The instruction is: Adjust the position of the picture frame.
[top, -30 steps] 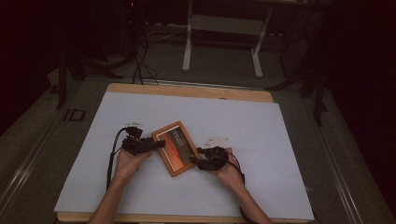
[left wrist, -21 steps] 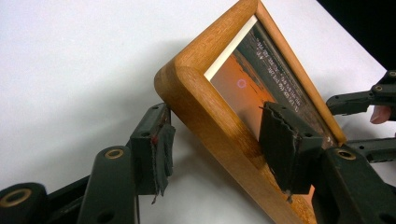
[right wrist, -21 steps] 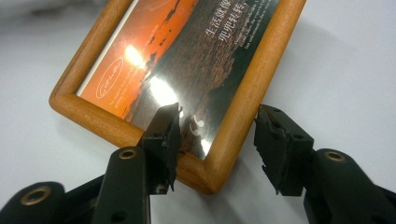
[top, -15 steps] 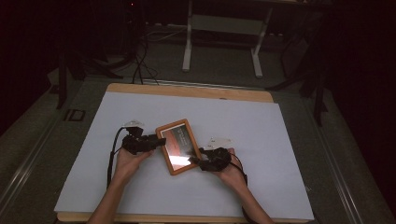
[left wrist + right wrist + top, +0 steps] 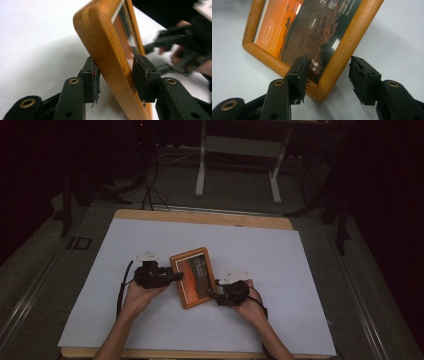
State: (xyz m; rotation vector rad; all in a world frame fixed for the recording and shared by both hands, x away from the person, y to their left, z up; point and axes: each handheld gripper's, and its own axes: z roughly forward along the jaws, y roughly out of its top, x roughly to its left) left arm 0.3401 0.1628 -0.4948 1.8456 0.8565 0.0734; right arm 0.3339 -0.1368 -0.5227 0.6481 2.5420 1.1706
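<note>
A wooden picture frame (image 5: 194, 276) with an orange and dark print rests on the white sheet between my two grippers. My left gripper (image 5: 175, 276) holds its left long edge. In the left gripper view the jaws have just been closing, and both pads now press on the rounded wood (image 5: 100, 37), which stands tilted up off the sheet; the left gripper (image 5: 116, 72) is shut on it. My right gripper (image 5: 215, 292) is at the near right corner. In the right gripper view the frame (image 5: 312, 27) has its corner between the open jaws of the right gripper (image 5: 328, 67), with a gap at the right pad (image 5: 359, 75).
A white sheet (image 5: 300, 285) covers the wooden table, whose far edge (image 5: 200, 216) shows bare. Beyond it on the dark floor stand a metal stand (image 5: 237, 165) and cables (image 5: 150, 185). A black cable trails from each gripper toward the person's forearms.
The frame lay flat a second ago; its left side has been raised and it now sits tilted and turned. The left jaws have closed on its edge. The right gripper has hardly moved.
</note>
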